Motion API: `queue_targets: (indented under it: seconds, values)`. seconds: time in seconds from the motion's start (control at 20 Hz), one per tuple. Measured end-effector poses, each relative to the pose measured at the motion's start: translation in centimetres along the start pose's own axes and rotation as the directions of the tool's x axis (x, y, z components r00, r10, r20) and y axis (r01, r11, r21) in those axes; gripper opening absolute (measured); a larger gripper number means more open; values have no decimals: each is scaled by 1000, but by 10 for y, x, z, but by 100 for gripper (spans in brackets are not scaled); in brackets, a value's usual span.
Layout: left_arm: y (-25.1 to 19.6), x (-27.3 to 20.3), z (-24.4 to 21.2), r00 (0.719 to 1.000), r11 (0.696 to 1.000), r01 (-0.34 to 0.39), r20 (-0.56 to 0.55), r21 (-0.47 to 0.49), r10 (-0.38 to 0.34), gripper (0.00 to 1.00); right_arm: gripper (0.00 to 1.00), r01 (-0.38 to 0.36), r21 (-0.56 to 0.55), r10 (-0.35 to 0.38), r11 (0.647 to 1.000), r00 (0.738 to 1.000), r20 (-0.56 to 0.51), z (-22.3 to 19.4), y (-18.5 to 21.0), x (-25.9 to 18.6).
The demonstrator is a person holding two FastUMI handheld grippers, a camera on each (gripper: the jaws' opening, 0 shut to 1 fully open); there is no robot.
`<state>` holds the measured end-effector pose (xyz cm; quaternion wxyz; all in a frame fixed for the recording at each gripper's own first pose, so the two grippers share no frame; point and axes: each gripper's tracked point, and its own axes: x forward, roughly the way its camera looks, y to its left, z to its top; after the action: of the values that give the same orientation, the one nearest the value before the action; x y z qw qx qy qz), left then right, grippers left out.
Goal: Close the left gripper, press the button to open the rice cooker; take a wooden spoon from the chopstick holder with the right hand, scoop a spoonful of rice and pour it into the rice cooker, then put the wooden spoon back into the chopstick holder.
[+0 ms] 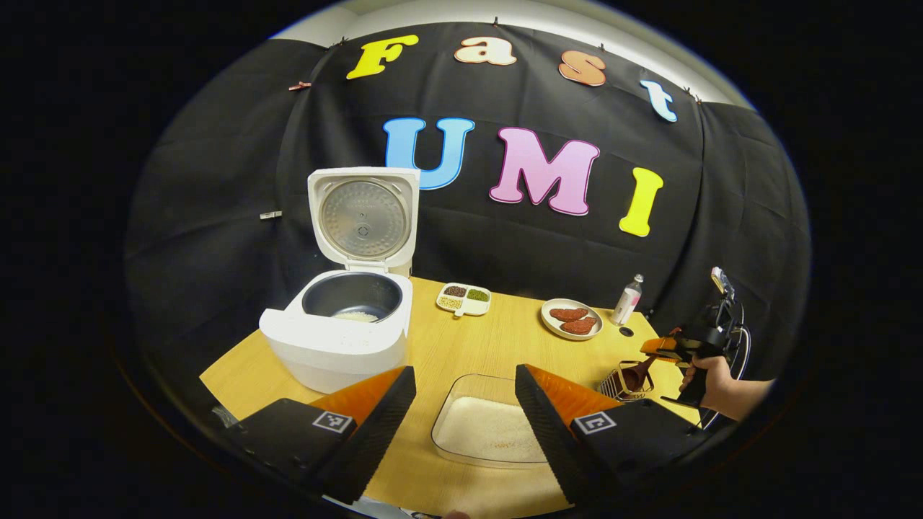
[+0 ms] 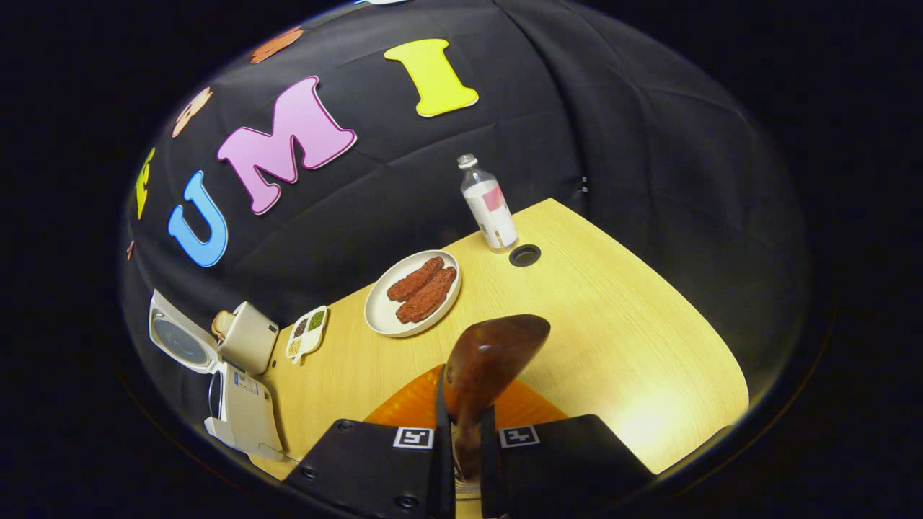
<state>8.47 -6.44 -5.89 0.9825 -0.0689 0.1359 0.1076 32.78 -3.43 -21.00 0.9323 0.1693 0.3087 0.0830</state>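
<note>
In the left gripper view, the rice cooker (image 1: 339,339) sits at centre left of the frame with its lid (image 1: 364,216) standing upright, so the button press looks done. A small patch of rice lies in the bottom of the inner pot (image 1: 353,297), which suggests the scoop has already been poured in. At bottom centre the left gripper (image 1: 465,411) hangs with its fingers spread wide apart and nothing between them, above the clear rice tray (image 1: 490,429) on the wooden table (image 1: 447,339). Further back stand a divided dish of grains (image 1: 465,298) and a plate (image 1: 572,319) with reddish food, then a small bottle (image 1: 627,299).

At lower right of that view, the wire chopstick holder (image 1: 626,383) has the wooden spoon (image 1: 638,375) rising out of it, its bowl end uppermost. The right gripper (image 1: 674,349), held by a person's hand (image 1: 710,378), is just beside the spoon's top.

In the right gripper view the open cooker appears at lower left, the plate at centre and the bottle above it. At bottom centre the right gripper's (image 2: 465,440) fingers are clamped together on the spoon's neck, the spoon's bowl (image 2: 490,360) looming over them.

Judging by this, the task is at its last step: the spoon seems to be going back into the holder, and only letting go and drawing the gripper away remain.
</note>
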Motion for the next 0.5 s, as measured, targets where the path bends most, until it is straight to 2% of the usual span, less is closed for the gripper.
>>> queue_targets:
  seconds: [0.3, 0.5]
  values:
    - [32, -7, 1, 1000, 998, -7, 22, -58, 9, 95, 16, -9, -71, 18, 997, 993, 119, 46, 25, -44]
    - [65, -21, 10, 998, 998, -12, 54, -68, 16, 95, 16, -24, -36, 30, 999, 982, 186, 73, 50, -84]
